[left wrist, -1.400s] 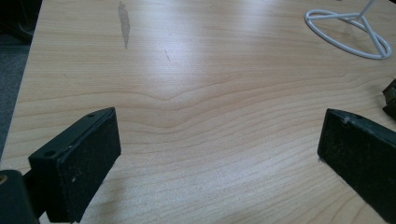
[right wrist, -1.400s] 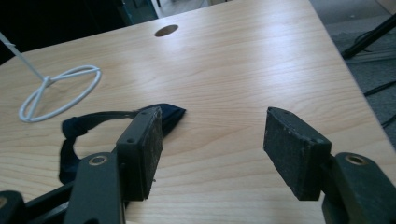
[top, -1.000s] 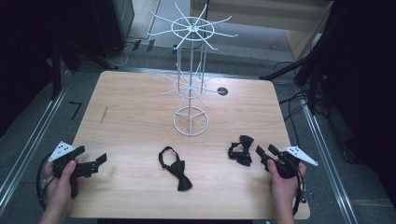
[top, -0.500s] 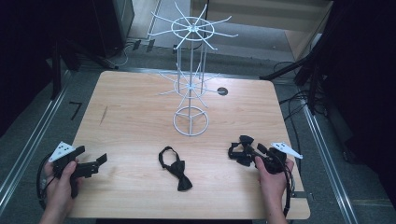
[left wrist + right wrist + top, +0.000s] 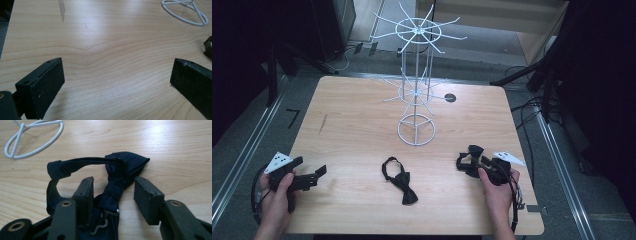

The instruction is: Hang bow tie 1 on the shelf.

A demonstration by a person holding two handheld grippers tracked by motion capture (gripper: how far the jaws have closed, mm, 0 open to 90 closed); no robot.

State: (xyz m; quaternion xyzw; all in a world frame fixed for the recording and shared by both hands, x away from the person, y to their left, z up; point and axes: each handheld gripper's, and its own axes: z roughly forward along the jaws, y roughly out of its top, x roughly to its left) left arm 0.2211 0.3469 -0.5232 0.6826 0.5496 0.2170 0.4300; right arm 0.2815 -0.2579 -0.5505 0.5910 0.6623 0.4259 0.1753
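Observation:
A dark bow tie [image 5: 468, 159] [image 5: 125, 166] lies near the table's front right, its strap looped to one side. My right gripper [image 5: 476, 163] [image 5: 113, 183] straddles the tie's knot. Its jaws have just been closing; the tie is between them, with a gap still showing at the right pad [image 5: 147, 195], so it is open. A second bow tie [image 5: 400, 180] lies at the front middle, and its edge [image 5: 208, 46] peeks into the left gripper view. My left gripper [image 5: 318, 173] [image 5: 117, 67] rests at the front left, open wide over bare wood.
A white wire display stand [image 5: 417, 80] with spoked arms rises at the table's middle back, its ring base [image 5: 416, 131] [image 5: 185, 12] [image 5: 32, 137] on the wood. A small black disc [image 5: 450, 98] lies behind it. The wooden table [image 5: 352, 115] ends in dark floor and cables all round.
The right hand slid left onto the right bow tie, and its jaws narrowed around the knot. The left hand and gripper stayed put.

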